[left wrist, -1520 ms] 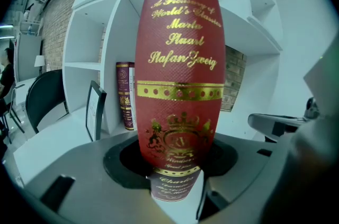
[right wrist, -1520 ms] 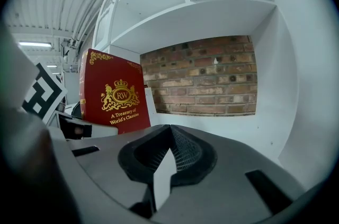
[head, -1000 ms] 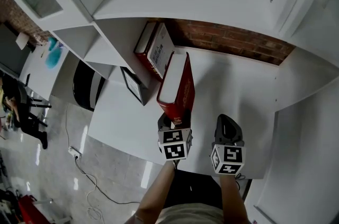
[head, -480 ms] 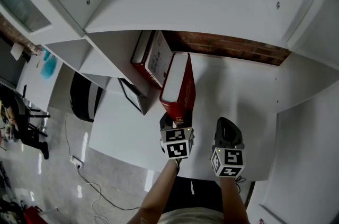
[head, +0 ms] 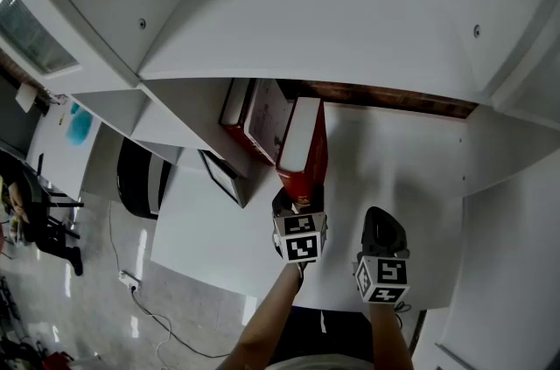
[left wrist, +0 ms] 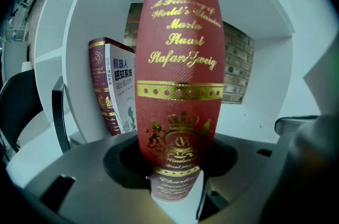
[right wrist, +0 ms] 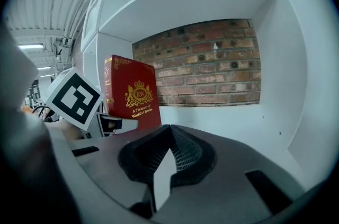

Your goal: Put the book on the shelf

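The left tongs (head: 296, 204) and the right tongs (head: 383, 218) are dark grey with a black hollow in front. Each carries a white cube (head: 301, 238) with black square marks. The person wears a pale top (head: 302, 362).

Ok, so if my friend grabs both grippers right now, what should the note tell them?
Left gripper: shut on the red book at its spine end, holding it upright inside the shelf compartment.
Right gripper: shut, nothing in it, beside the left one above the shelf board.
Second book: leans on the compartment's left wall, just left of the red one.
Done: the book is in the shelf opening.
Left: probably stand it by the leaning book, open the jaws, pull back. Whether its bottom edge touches the board cannot be told.
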Motion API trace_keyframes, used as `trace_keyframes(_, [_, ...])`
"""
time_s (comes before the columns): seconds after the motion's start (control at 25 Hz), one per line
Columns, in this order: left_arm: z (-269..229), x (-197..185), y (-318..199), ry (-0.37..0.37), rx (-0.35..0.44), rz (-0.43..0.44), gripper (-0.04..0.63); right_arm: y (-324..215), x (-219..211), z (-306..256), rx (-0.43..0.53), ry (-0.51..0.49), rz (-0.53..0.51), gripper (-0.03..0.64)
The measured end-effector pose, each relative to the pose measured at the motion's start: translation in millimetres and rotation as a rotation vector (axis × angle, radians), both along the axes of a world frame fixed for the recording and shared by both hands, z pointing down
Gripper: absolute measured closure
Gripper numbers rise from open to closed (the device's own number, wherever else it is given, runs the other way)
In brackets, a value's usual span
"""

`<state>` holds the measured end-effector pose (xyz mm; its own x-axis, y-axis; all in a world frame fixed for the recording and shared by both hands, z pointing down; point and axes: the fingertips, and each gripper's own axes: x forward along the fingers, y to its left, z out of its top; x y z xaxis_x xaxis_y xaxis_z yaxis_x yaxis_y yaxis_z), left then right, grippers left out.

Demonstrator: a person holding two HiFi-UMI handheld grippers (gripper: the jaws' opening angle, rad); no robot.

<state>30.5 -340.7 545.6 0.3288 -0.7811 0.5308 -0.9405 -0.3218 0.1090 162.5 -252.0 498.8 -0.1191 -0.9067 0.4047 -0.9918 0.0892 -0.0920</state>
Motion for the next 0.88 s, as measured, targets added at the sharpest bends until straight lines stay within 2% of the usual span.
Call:
trace_keyframes(0.72, [26, 3, -30, 0.020, -0.027, -0.011, 0.353, -24, 2, 8, -0.012, 0.030, 0.027, 0.601])
trace_keyframes(0.88, [29, 4, -29, 0.004, -0.016, -0.008, 0.353, -27, 1, 9, -0.017, 0.029, 0.024, 0.601])
